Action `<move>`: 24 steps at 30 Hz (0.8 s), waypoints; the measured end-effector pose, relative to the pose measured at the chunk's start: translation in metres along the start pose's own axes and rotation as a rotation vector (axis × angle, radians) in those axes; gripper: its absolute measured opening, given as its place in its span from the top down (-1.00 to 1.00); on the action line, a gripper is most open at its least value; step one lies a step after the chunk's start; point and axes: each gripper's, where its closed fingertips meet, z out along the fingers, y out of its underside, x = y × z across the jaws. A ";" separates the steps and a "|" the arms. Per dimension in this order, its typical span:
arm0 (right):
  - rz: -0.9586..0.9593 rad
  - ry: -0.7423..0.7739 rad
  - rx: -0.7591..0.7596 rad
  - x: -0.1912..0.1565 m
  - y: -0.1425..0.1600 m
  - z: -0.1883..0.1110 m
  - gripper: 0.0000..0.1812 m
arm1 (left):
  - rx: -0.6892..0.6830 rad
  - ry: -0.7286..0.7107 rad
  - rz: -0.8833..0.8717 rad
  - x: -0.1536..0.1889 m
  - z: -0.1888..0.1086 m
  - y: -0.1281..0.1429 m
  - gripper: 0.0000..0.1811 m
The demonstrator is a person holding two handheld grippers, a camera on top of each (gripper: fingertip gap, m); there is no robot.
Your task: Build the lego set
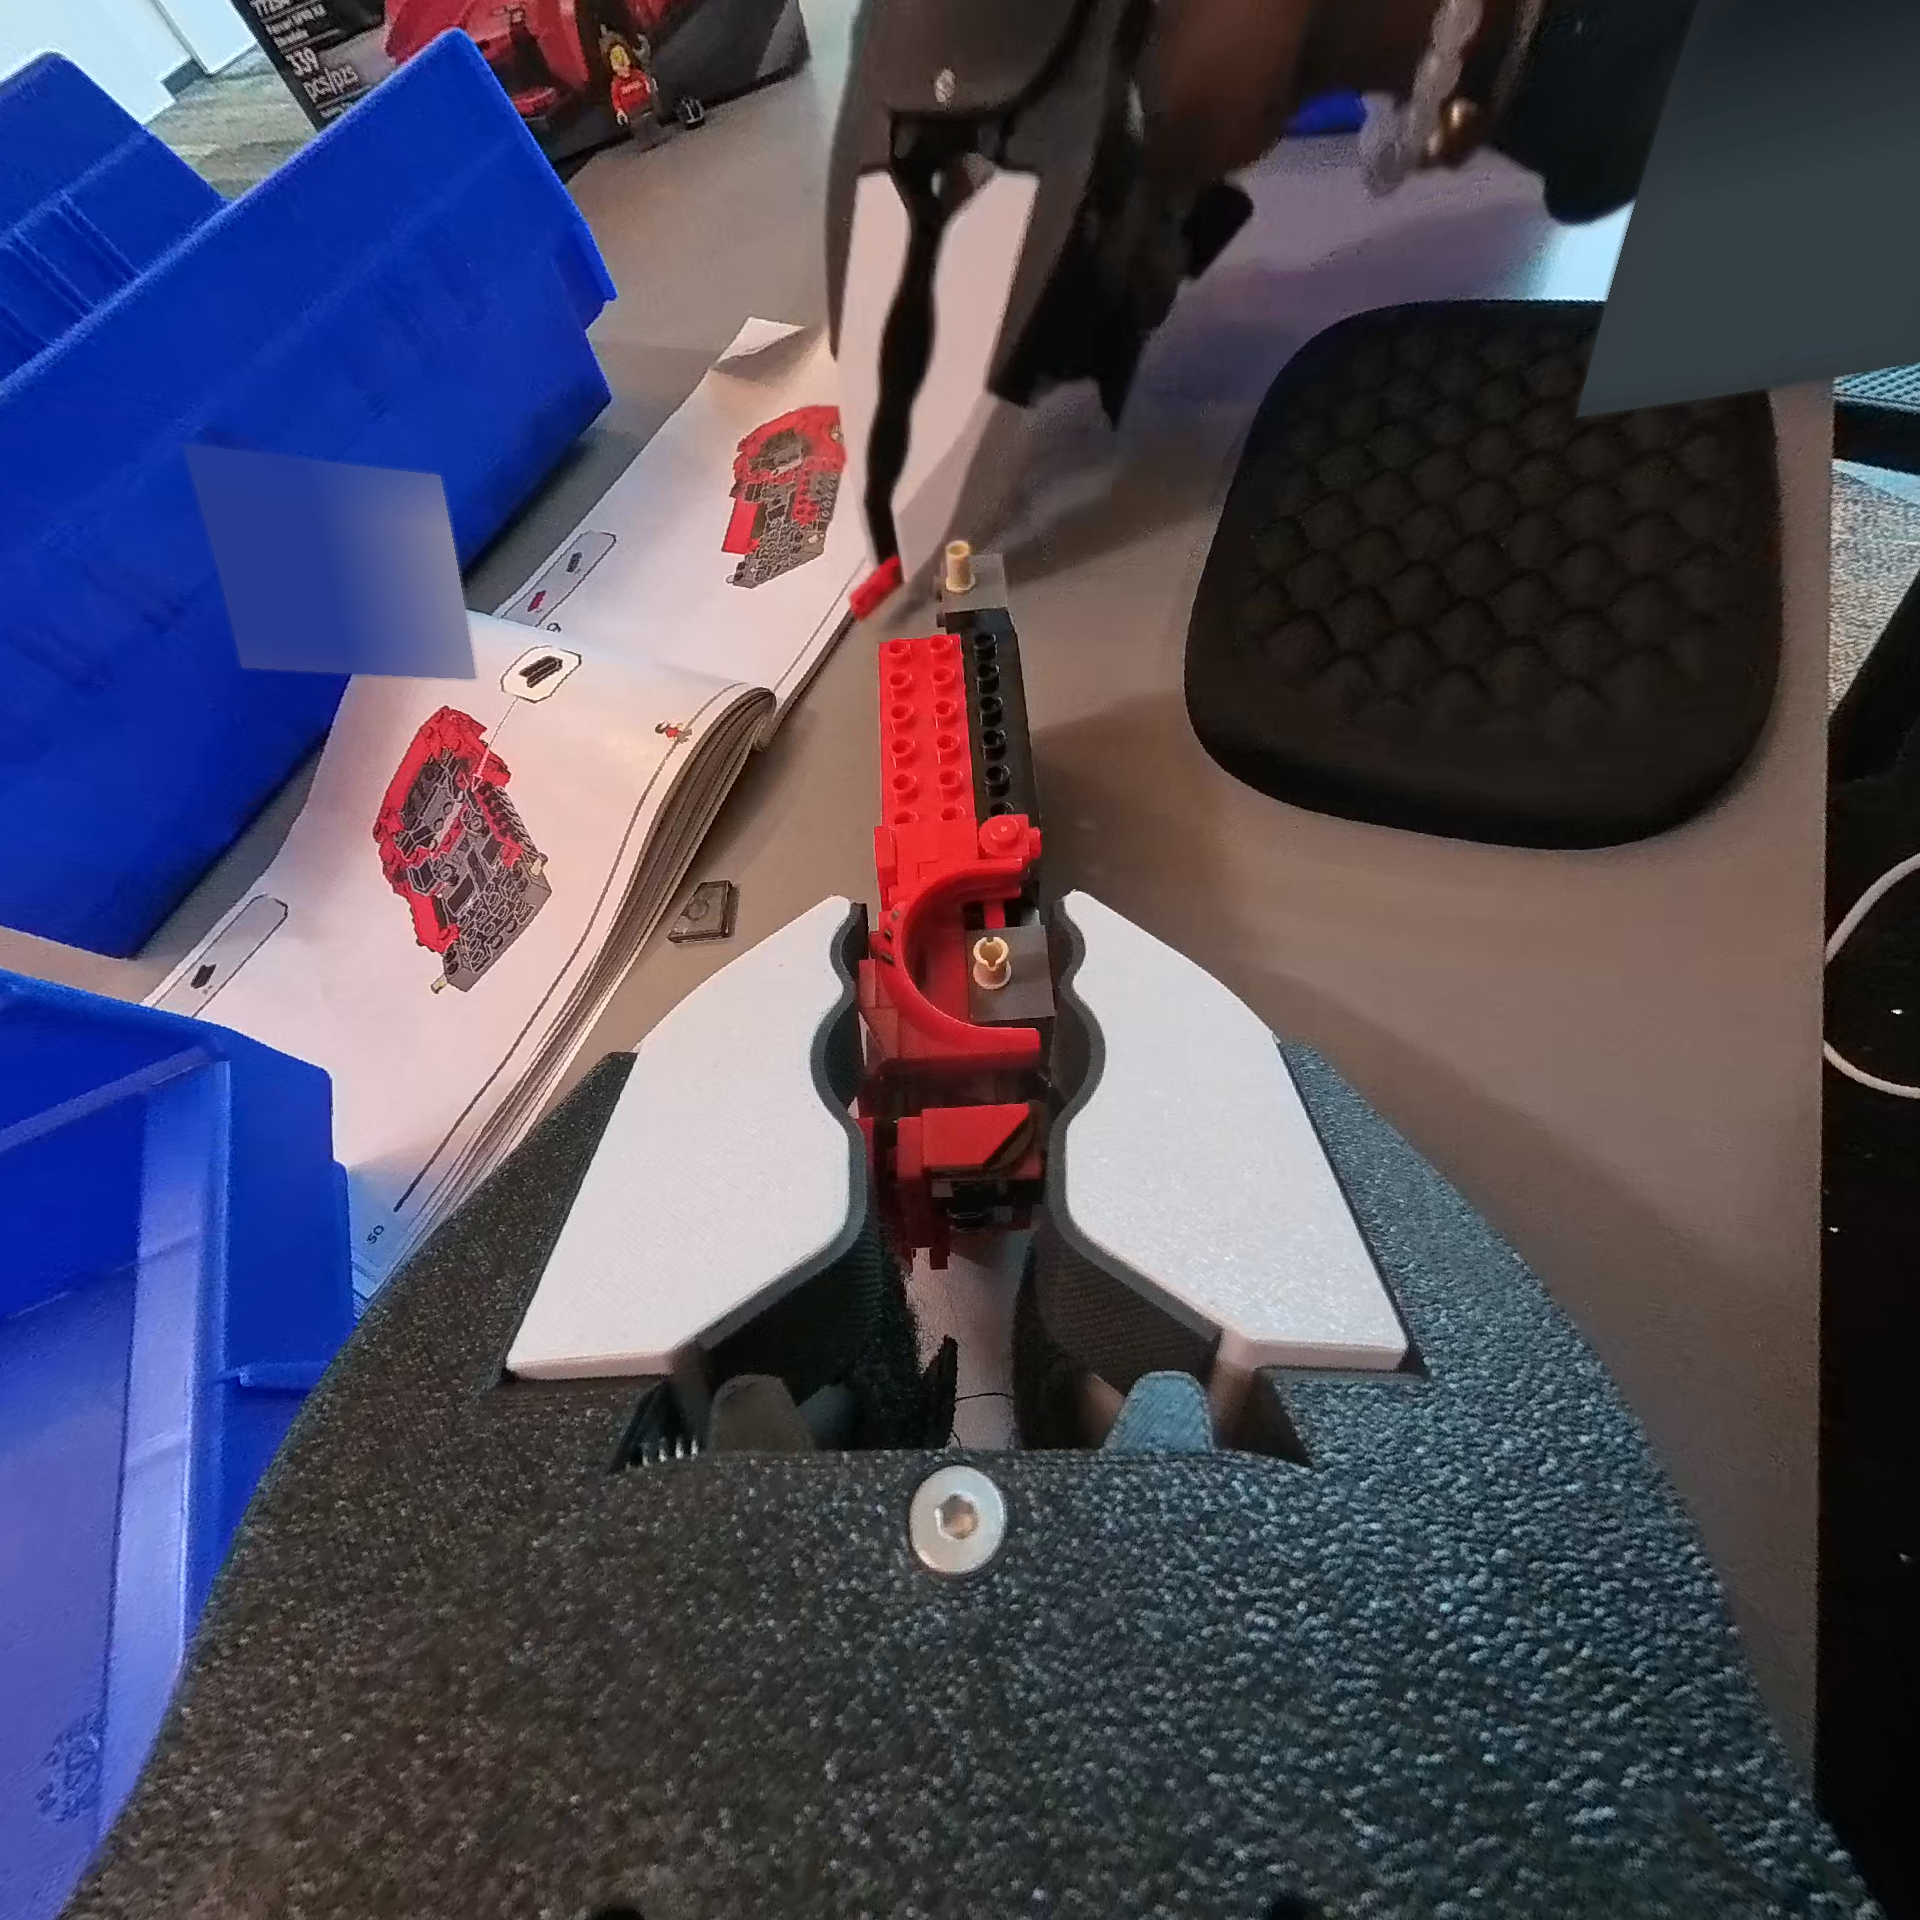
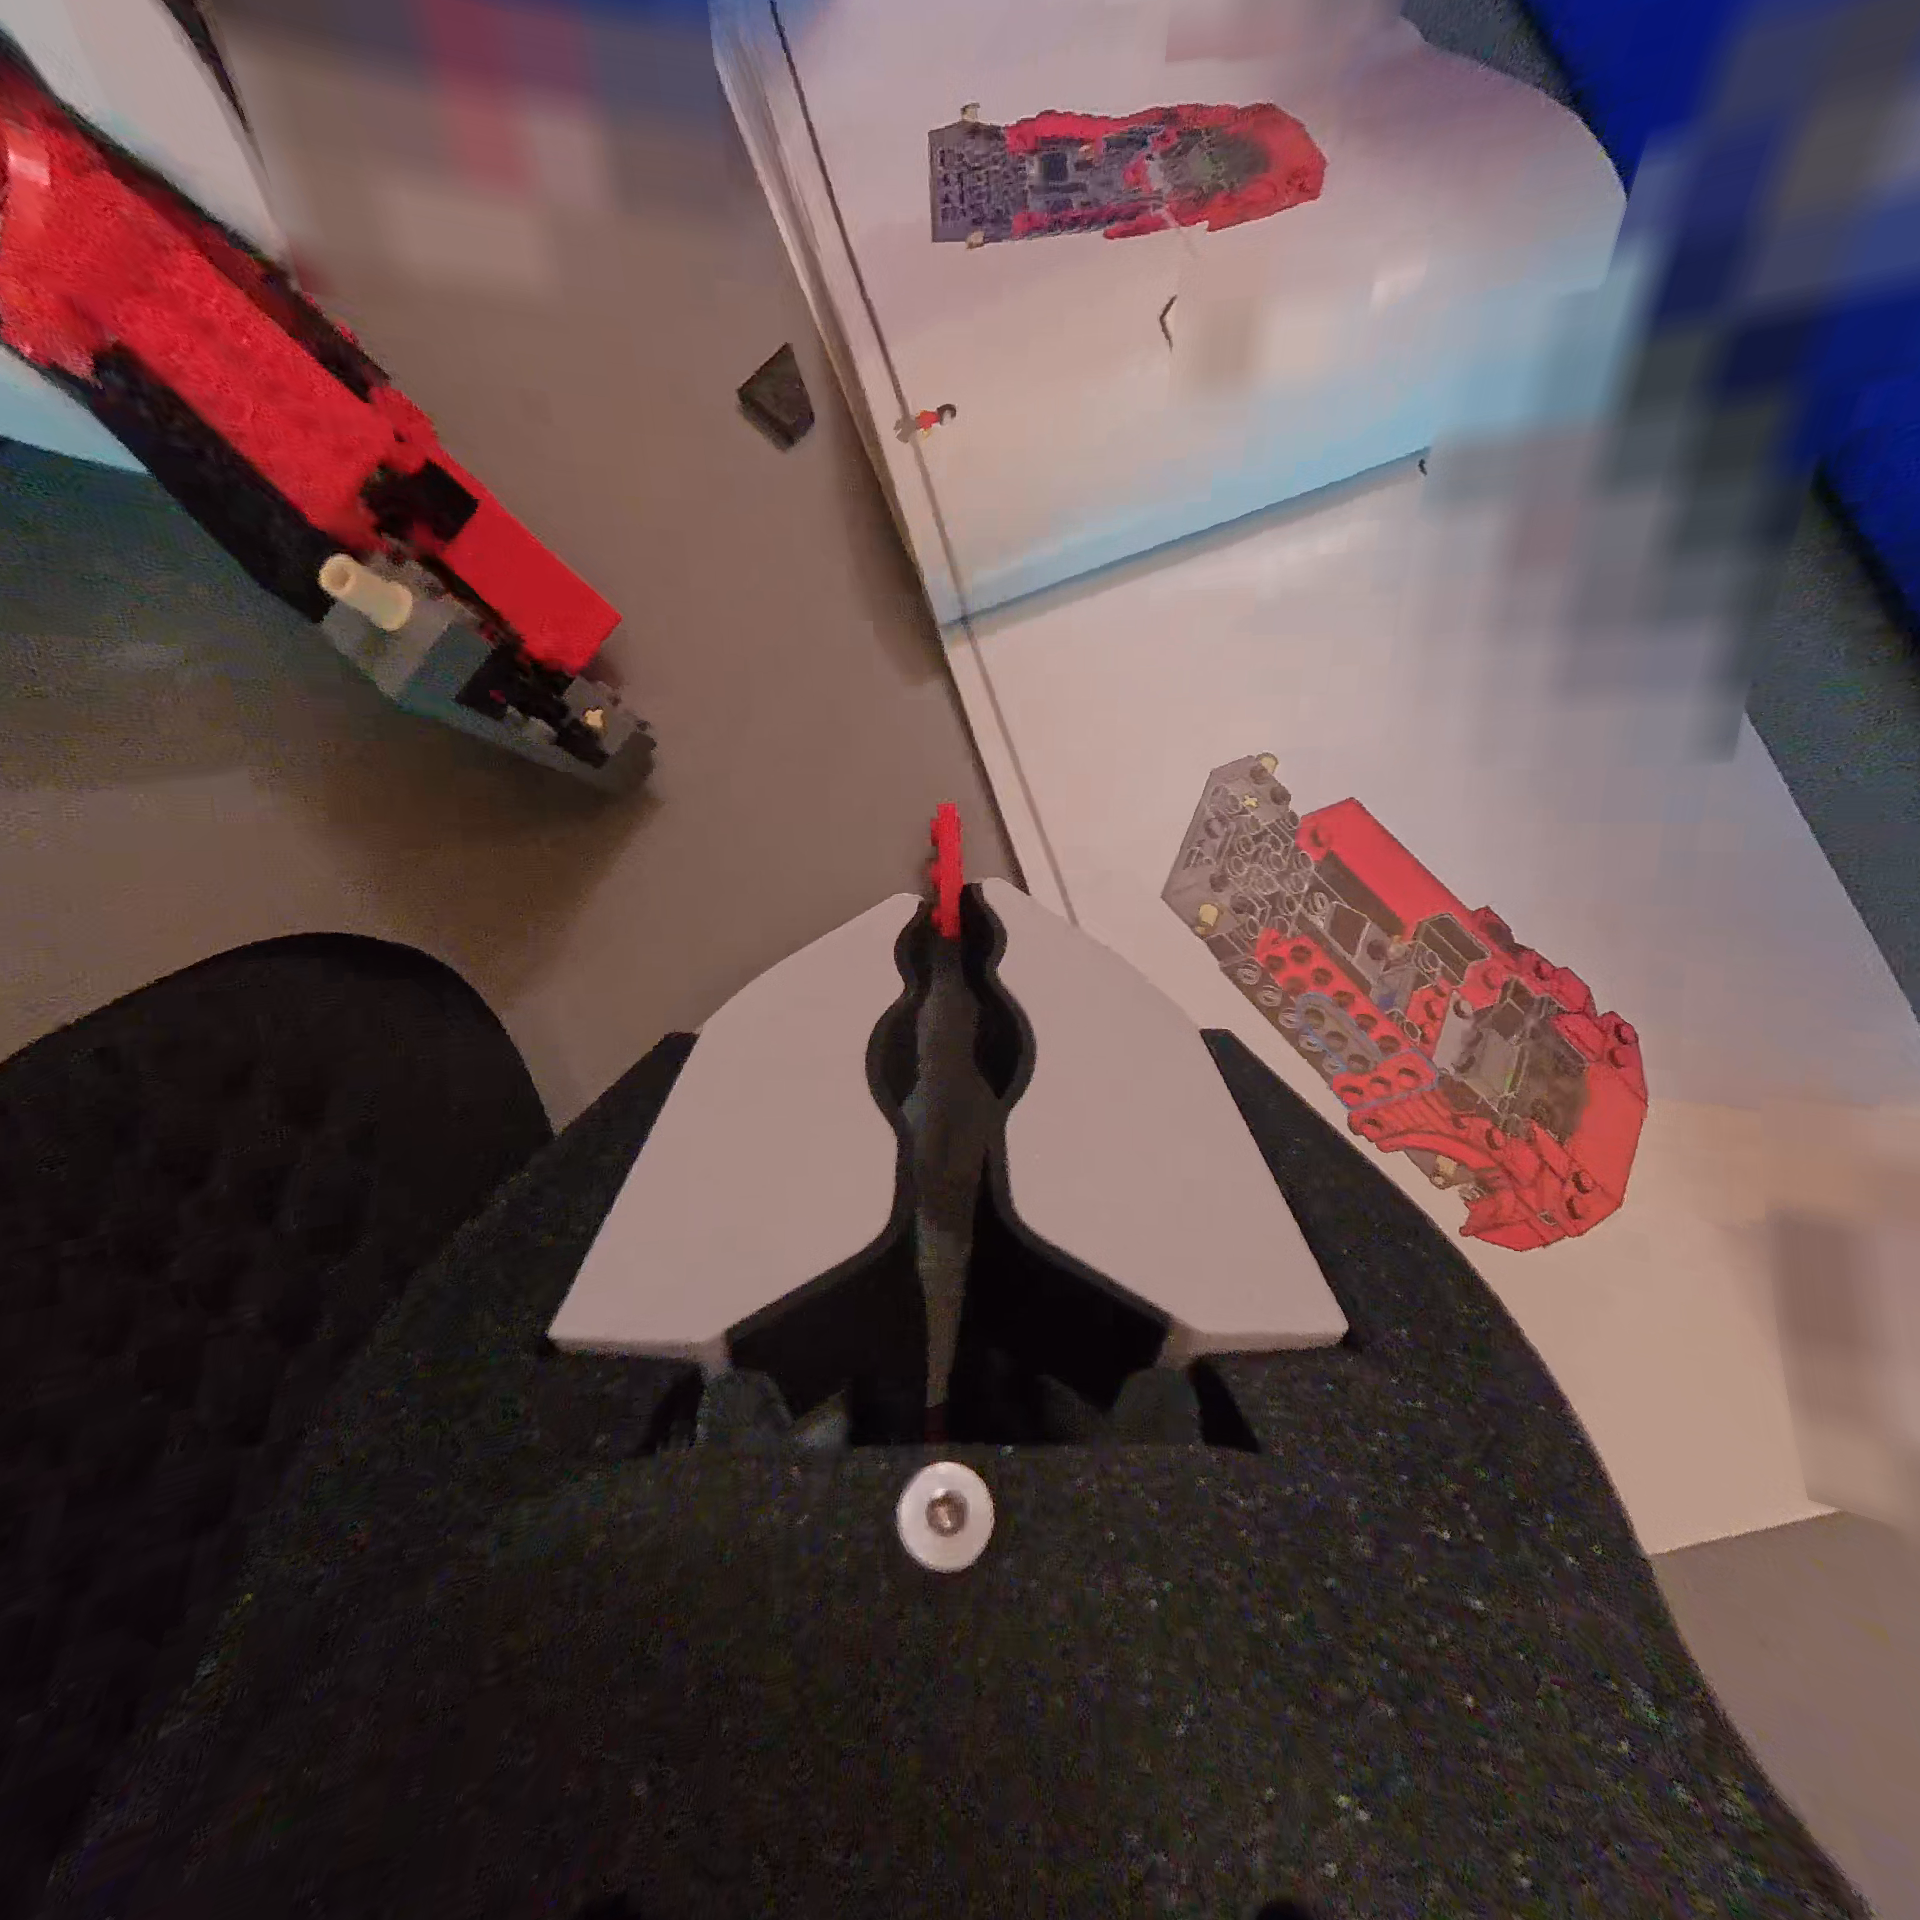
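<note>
My left gripper (image 1: 956, 925) is shut on a long red and black lego car body (image 1: 951, 790), held on its side above the grey table, studs facing left. The car body also shows in the right wrist view (image 2: 312, 468) at the upper left. My right gripper (image 2: 951, 894) is shut on a small thin red lego piece (image 2: 945, 862) that sticks out past its tips. In the left wrist view the right gripper (image 1: 883, 566) comes down from above and holds the red piece (image 1: 876, 587) just beyond the far end of the car body.
An open instruction booklet (image 1: 582, 790) lies left of the car body, also in the right wrist view (image 2: 1247, 623). A small dark lego tile (image 1: 704, 909) lies by its edge. Blue bins (image 1: 312, 416) stand at left. A black padded mat (image 1: 1486, 582) lies at right. The set's box (image 1: 540, 62) stands at the back. The gap from one gripper's tips to the other's is roughly 15 cm. The small dark lego tile (image 1: 704, 909) lies around 8 cm away from my left fingertips. Seen from the right wrist view (image 2: 763, 400) as well.
</note>
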 end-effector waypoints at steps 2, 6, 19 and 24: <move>0.106 -0.062 -0.065 0.007 -0.001 -0.008 0.95 | 0.000 0.000 0.001 0.000 0.000 0.000 0.65; 0.389 -0.237 -0.180 0.017 -0.003 -0.013 0.95 | -0.001 0.001 0.000 0.000 0.000 0.000 0.65; 0.290 -0.006 -0.224 0.053 0.005 -0.016 0.82 | 0.001 0.007 -0.004 0.000 0.000 0.000 0.65; -0.129 0.057 -0.123 0.029 -0.008 -0.015 0.81 | 0.001 0.004 -0.001 0.000 0.000 0.000 0.65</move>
